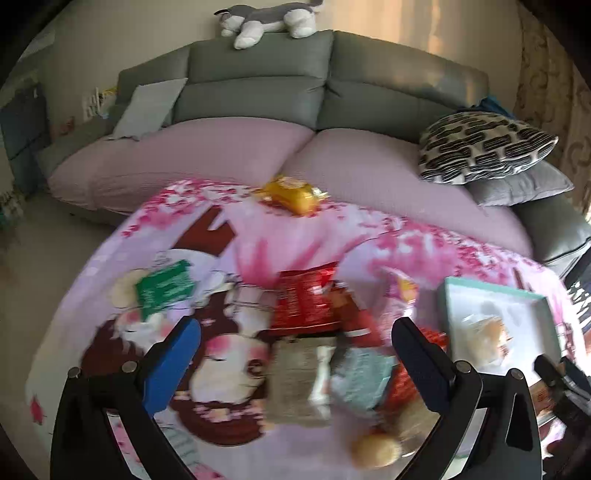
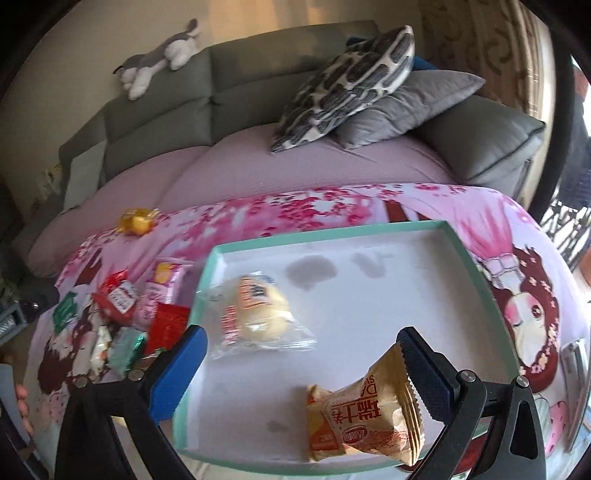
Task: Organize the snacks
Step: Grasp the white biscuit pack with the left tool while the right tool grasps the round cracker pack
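Observation:
A pile of snack packets (image 1: 314, 332) lies on a pink cartoon-print cloth: a red packet (image 1: 306, 302), a grey-beige packet (image 1: 299, 384), a pale teal packet (image 1: 360, 376) and a green packet (image 1: 166, 288) off to the left. My left gripper (image 1: 295, 339) is open above the pile, holding nothing. A white tray with a teal rim (image 2: 369, 229) holds a wrapped bun (image 2: 258, 306) and a beige cake packet (image 2: 373, 413). My right gripper (image 2: 303, 347) is open over the tray; the cake packet leans against its right finger (image 2: 424, 369).
A yellow-gold wrapped snack (image 1: 291, 194) lies at the far edge of the cloth. A round bun (image 1: 375, 448) lies near the front. Behind stands a grey sofa (image 1: 258, 81) with pink seat covers, patterned and grey cushions (image 1: 484, 147), and a plush dog (image 1: 266, 18).

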### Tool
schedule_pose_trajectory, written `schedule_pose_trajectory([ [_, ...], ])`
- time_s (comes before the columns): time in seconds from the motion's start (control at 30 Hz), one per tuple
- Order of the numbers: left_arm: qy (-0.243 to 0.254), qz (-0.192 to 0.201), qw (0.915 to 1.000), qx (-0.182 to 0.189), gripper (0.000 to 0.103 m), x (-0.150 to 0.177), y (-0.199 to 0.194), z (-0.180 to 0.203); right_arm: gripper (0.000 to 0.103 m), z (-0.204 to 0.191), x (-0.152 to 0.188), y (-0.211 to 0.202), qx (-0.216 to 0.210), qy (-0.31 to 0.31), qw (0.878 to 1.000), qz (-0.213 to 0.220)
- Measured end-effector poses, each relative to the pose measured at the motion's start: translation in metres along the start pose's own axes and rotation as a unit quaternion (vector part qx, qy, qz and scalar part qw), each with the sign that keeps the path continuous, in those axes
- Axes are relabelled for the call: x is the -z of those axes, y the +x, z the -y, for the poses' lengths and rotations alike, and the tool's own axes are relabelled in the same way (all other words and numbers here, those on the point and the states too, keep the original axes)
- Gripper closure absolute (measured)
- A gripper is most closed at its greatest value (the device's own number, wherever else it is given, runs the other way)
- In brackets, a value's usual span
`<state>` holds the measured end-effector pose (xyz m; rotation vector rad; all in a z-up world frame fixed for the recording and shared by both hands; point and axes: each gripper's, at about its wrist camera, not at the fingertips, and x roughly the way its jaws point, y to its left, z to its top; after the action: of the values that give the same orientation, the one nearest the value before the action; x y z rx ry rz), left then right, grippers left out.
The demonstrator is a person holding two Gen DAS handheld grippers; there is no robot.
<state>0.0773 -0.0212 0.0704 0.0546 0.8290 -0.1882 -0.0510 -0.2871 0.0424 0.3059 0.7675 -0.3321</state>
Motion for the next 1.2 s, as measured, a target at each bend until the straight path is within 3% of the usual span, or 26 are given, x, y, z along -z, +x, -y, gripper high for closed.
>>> schedule_pose_trajectory([
  [0.1, 0.008, -0.008, 0.9998, -0.016, 0.0, 0.004, 0.0, -0.013, 0.0, -0.012, -0.002, -0.002, -0.019, -0.005, 1.0, -0.004],
  [0.3, -0.017, -0.022, 0.9996, -0.011, 0.0, 0.01, -0.001, -0.035, 0.0, -0.047, -0.001, -0.002, -0.104, -0.027, 0.994, -0.019],
  [0.43, -0.027, -0.026, 0.9992, -0.008, 0.0, 0.013, -0.002, -0.045, 0.0, -0.074, 0.004, 0.0, -0.114, -0.068, 0.991, -0.022],
  [0.6, -0.05, -0.038, 0.998, 0.003, 0.0, 0.017, 0.001, -0.059, 0.0, -0.098, 0.008, 0.004, -0.166, -0.075, 0.983, -0.035],
  [1.0, -0.068, -0.076, 0.9937, 0.047, 0.0, 0.026, 0.022, -0.064, 0.001, -0.134, 0.025, 0.015, -0.176, -0.111, 0.976, -0.065],
  [1.2, -0.08, -0.11, 0.9873, 0.081, 0.0, 0.033, 0.043, -0.058, 0.013, -0.143, 0.034, 0.025, -0.176, -0.128, 0.972, -0.088],
])
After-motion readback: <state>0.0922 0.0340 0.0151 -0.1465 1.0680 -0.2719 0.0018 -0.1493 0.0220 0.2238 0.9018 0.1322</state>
